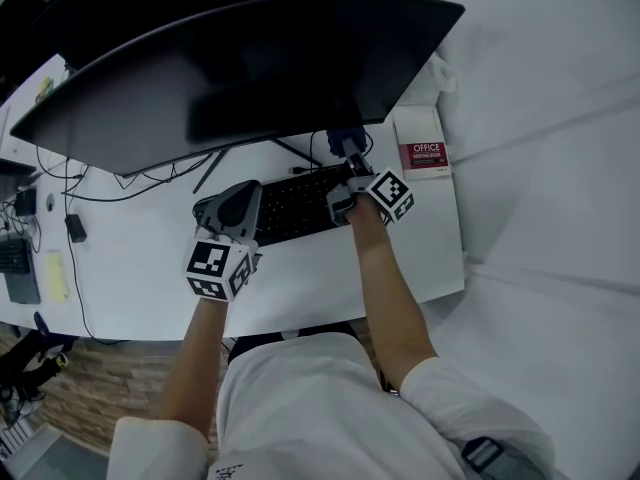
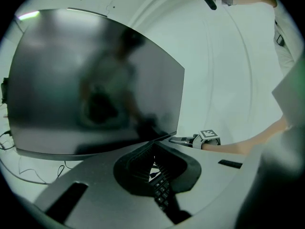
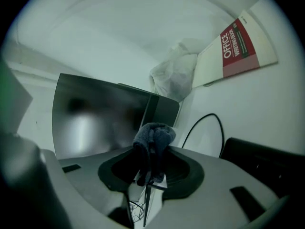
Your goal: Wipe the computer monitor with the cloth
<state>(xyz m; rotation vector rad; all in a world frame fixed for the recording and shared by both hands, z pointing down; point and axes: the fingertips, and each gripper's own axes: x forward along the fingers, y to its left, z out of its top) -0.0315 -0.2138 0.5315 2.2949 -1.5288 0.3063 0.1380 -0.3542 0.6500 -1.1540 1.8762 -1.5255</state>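
White desk (image 1: 130, 268) | right hand-held gripper (image 3: 151, 149) grips fuzzy cloth (image 3: 155, 133) (bunched) | left hand-held gripper (image 2: 151, 147) clenched

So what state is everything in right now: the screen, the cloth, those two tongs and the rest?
monitor: dark, standing upright on the desk.
cloth: bunched up, pinched in the right tongs.
right tongs: shut on the cloth.
left tongs: shut, nothing between them.
book: closed, lying flat on the desk.
keyboard: flat on the desk, below the monitor.
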